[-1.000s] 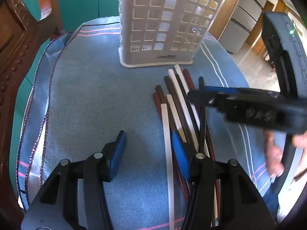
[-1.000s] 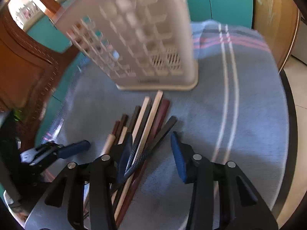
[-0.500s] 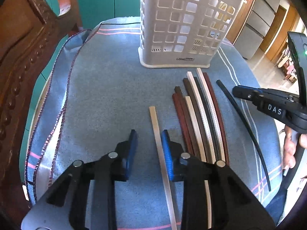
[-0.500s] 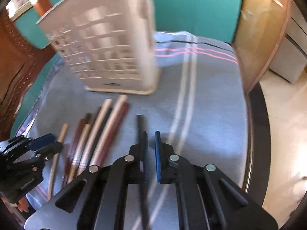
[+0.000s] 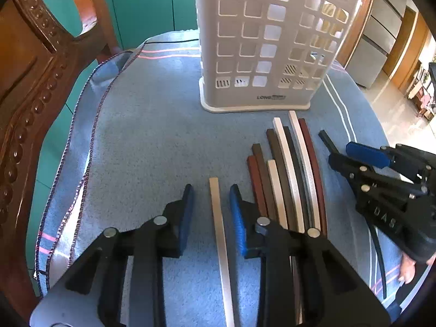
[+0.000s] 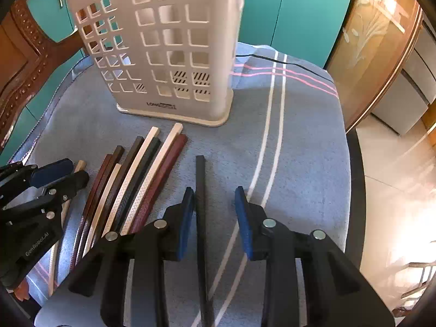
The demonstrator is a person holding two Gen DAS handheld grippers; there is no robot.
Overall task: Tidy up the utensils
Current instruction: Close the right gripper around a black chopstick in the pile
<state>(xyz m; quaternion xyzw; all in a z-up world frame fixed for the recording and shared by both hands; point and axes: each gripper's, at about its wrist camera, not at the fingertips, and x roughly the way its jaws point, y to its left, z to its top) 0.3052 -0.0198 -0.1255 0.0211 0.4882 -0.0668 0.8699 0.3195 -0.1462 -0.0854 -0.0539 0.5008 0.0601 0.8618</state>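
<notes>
We have both tools open, each straddling one chopstick on the blue cloth (image 5: 141, 141) covering the tabletop. The left tool (image 5: 211, 212) brackets a pale chopstick (image 5: 218, 218) lying apart from the bundle of chopsticks (image 5: 286, 179); the right tool (image 6: 215, 212) brackets a black chopstick (image 6: 200, 190), which sits just beside its left pad. The white holder (image 6: 169, 54) stands upright beyond them. Our worry: these sticks are thin and flat on soft cloth, so closing may pinch fabric, or roll the off-centre black stick out sideways
</notes>
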